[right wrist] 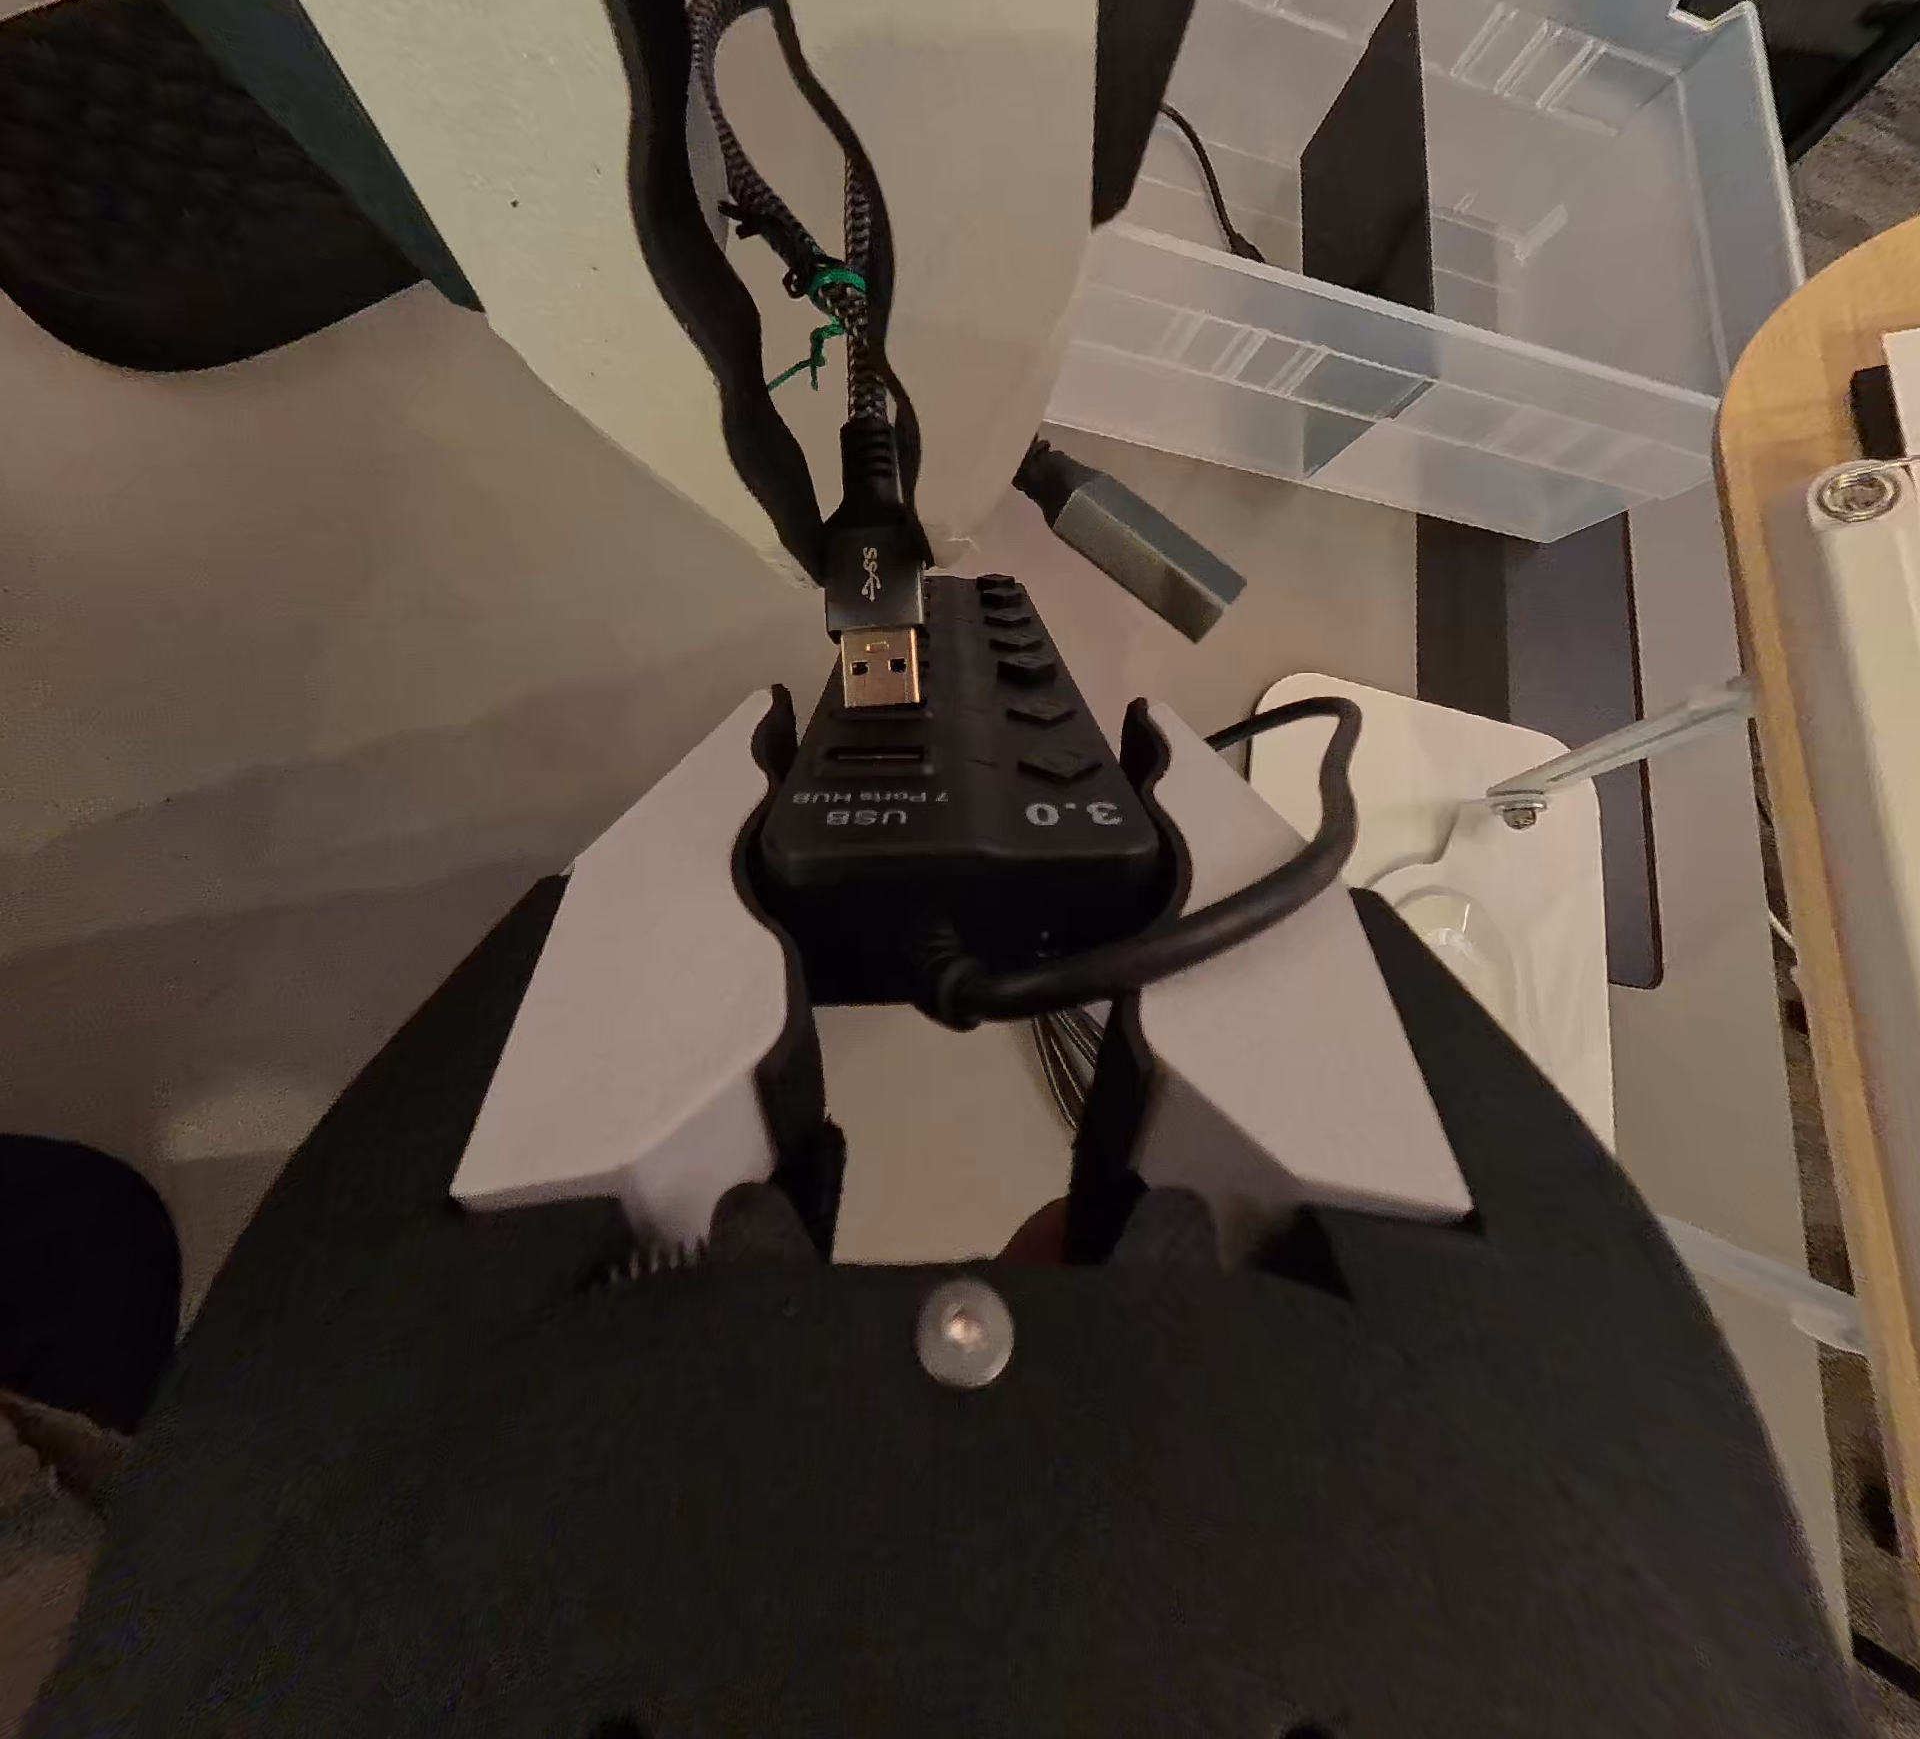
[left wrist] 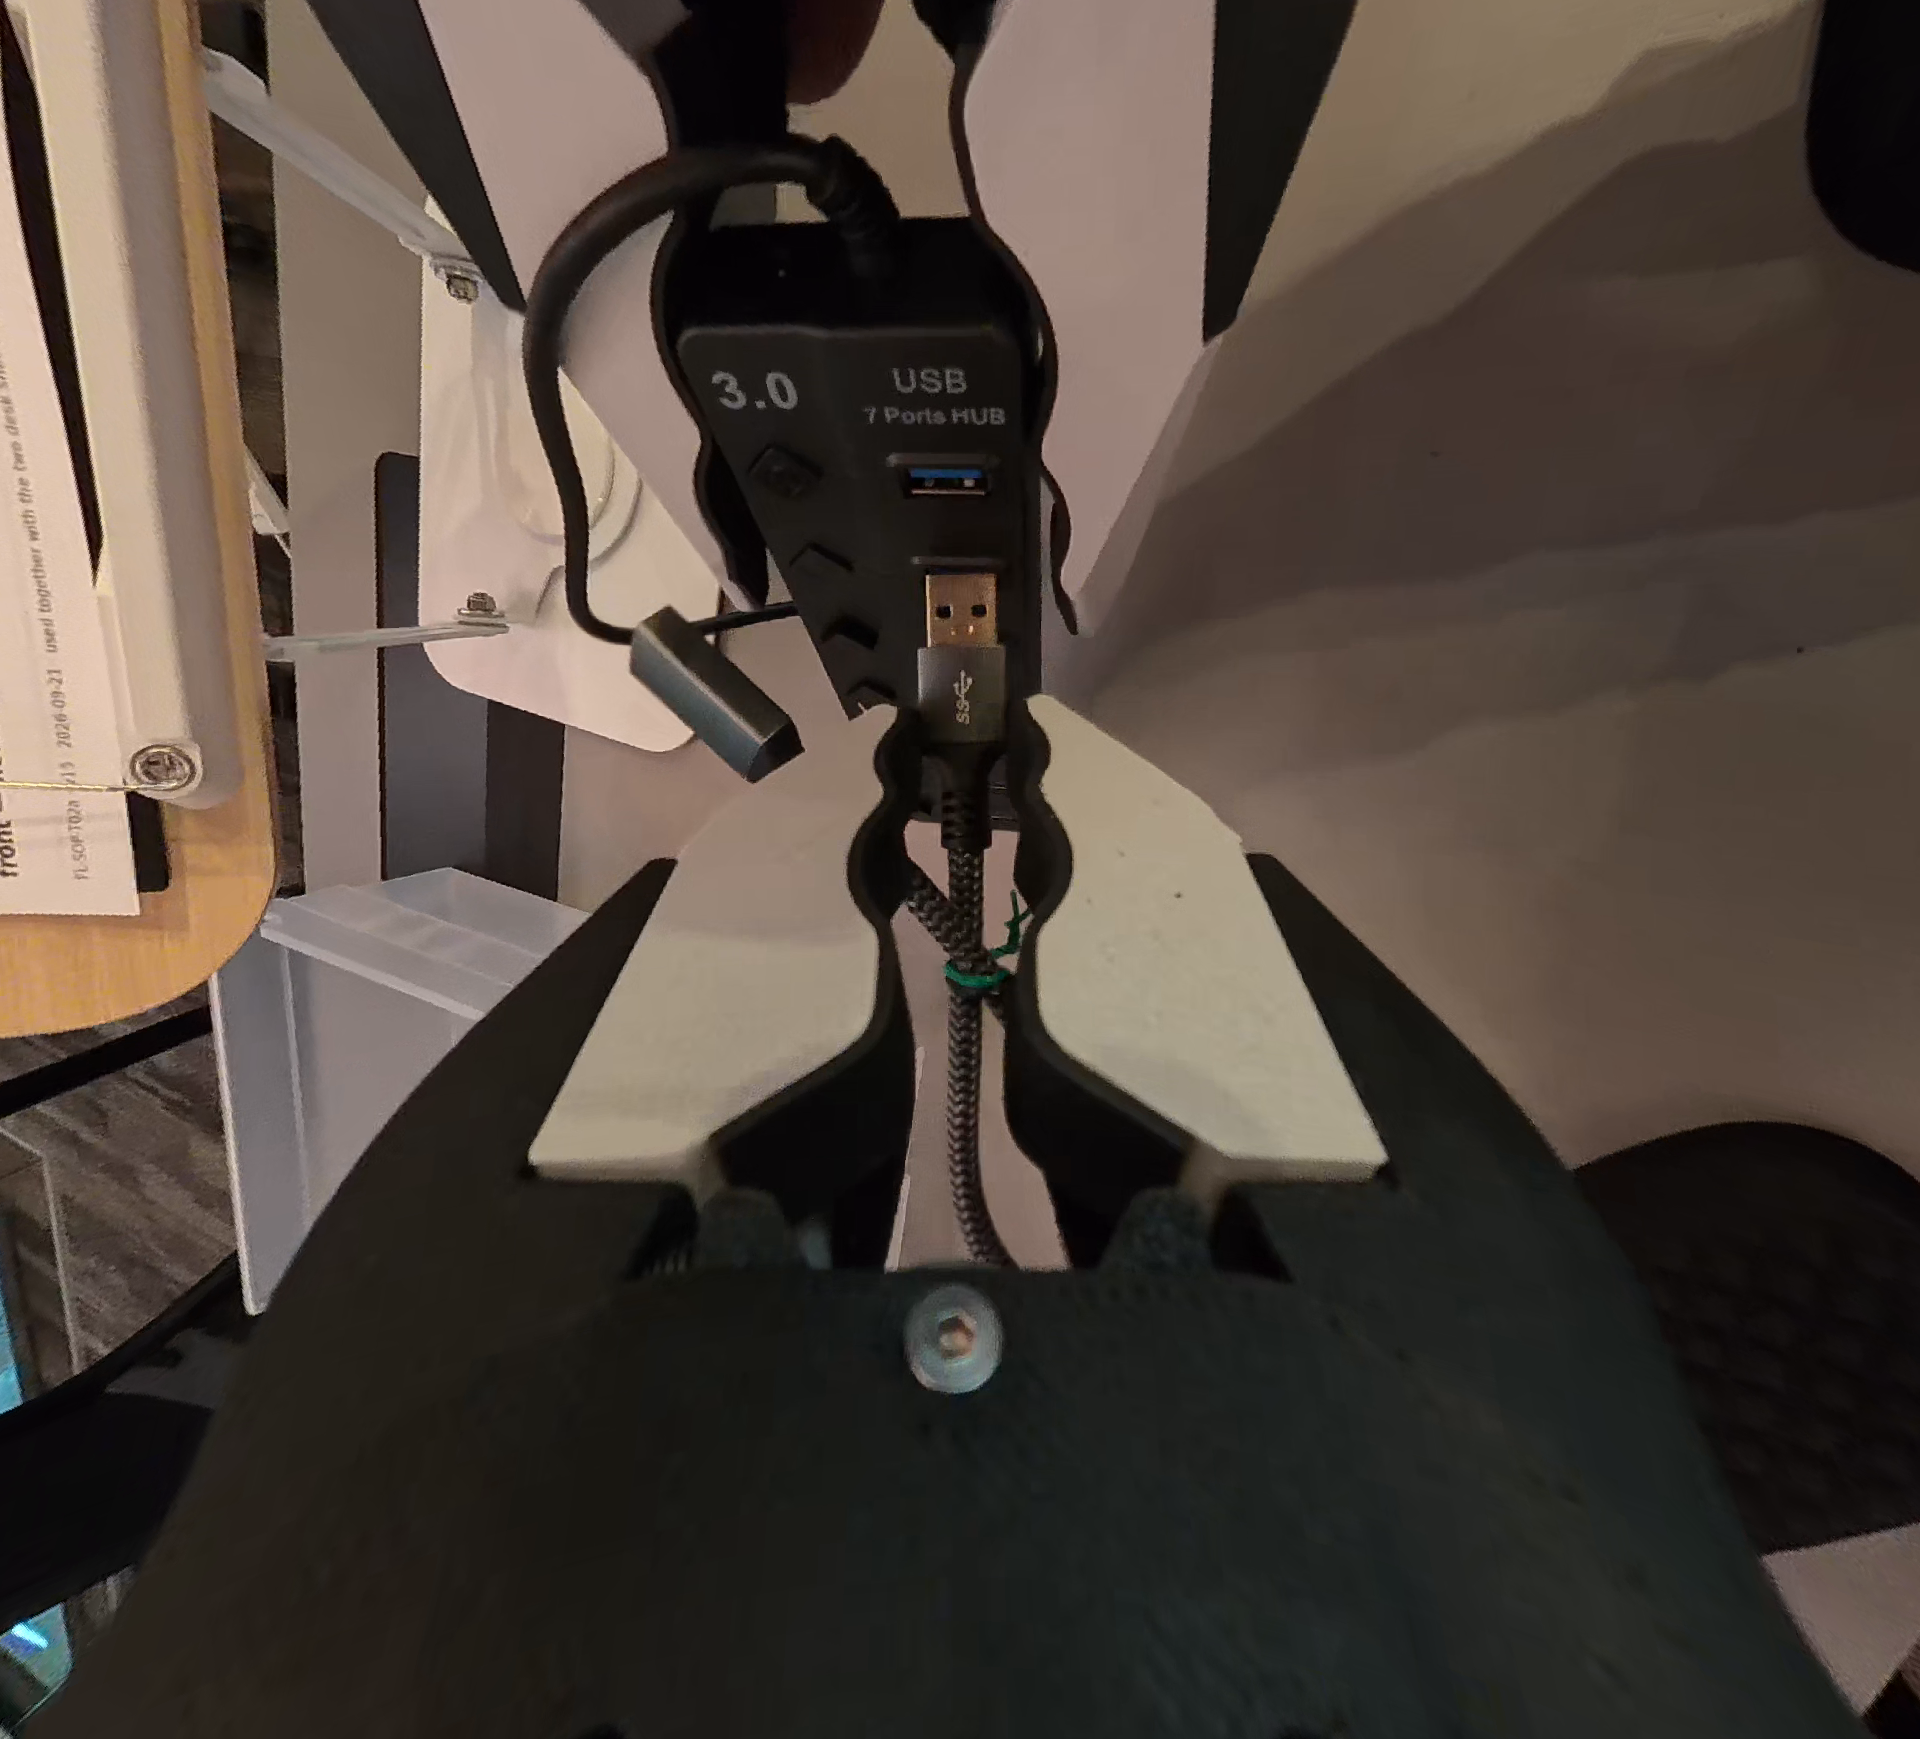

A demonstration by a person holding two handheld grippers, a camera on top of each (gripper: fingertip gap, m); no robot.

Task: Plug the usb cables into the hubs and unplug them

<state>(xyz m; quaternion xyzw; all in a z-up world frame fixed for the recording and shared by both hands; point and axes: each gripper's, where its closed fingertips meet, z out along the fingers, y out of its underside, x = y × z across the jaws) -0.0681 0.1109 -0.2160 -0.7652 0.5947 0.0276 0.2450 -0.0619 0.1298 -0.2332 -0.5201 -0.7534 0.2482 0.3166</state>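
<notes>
A black USB hub [left wrist: 862,380] with a row of ports and switches is clamped at its cable end by my right gripper [right wrist: 956,723], which is shut on it. The hub also shows in the right wrist view [right wrist: 966,832]. My left gripper [left wrist: 958,733] is shut on the grey shell of a braided USB cable's plug [left wrist: 963,619]. The plug's metal end is fully bare. It hovers just over the hub's face by the second port, not inserted. The plug also shows in the right wrist view [right wrist: 881,666]. A blue port [left wrist: 940,479] beside it is empty.
The hub's own black lead loops out and ends in a loose grey plug [right wrist: 1132,562]. A clear plastic bin [right wrist: 1455,287] lies behind it. A wooden board [right wrist: 1818,650] with white rails stands at the side. A white stand base [left wrist: 520,494] sits on the white table. Both grippers' tips are close together, under 4 cm apart.
</notes>
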